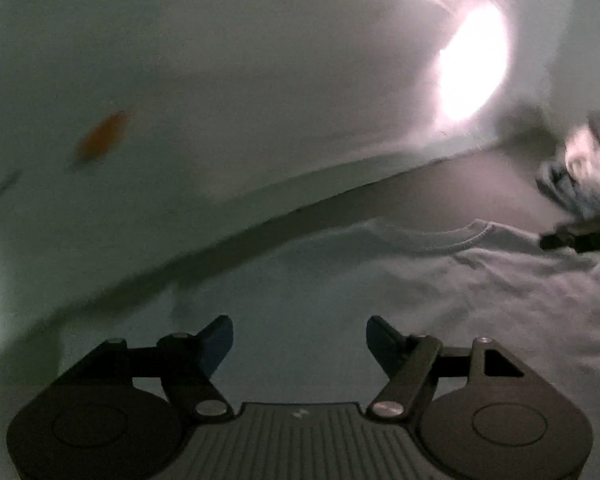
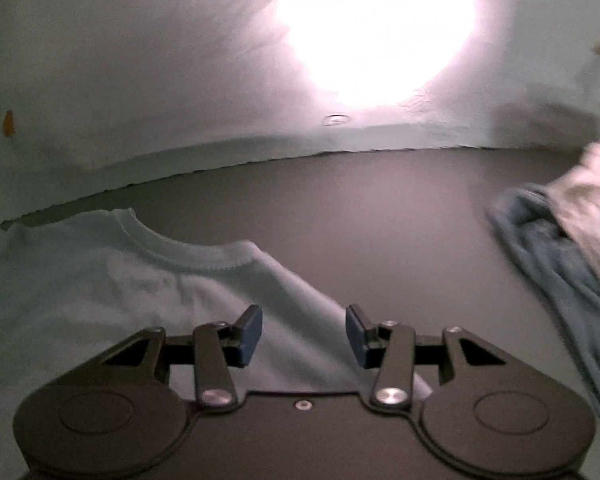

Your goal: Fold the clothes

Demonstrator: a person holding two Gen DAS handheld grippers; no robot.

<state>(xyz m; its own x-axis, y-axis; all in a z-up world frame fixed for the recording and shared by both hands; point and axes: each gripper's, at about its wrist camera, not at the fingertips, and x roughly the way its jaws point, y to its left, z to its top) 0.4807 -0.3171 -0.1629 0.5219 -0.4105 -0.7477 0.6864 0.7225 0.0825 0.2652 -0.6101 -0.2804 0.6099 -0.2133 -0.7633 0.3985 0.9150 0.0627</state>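
A pale white T-shirt [image 1: 380,280] lies flat on a grey table, its ribbed collar [image 1: 440,236] toward the far side. My left gripper [image 1: 300,340] hovers open over the shirt's body, nothing between its blue pads. In the right wrist view the same T-shirt [image 2: 100,288] fills the lower left, collar [image 2: 188,252] at centre left. My right gripper [image 2: 304,336] stands open over the shirt's right shoulder edge, holding nothing. The dark tip of the right gripper [image 1: 580,236] shows at the right edge of the left wrist view.
A heap of blue and pale clothes [image 2: 560,248] lies at the right on the grey table [image 2: 380,208]; the same clothes heap [image 1: 584,168] shows in the left wrist view. Behind the table a white wall [image 2: 140,80] carries a bright glare [image 2: 380,28] and an orange mark [image 1: 102,136].
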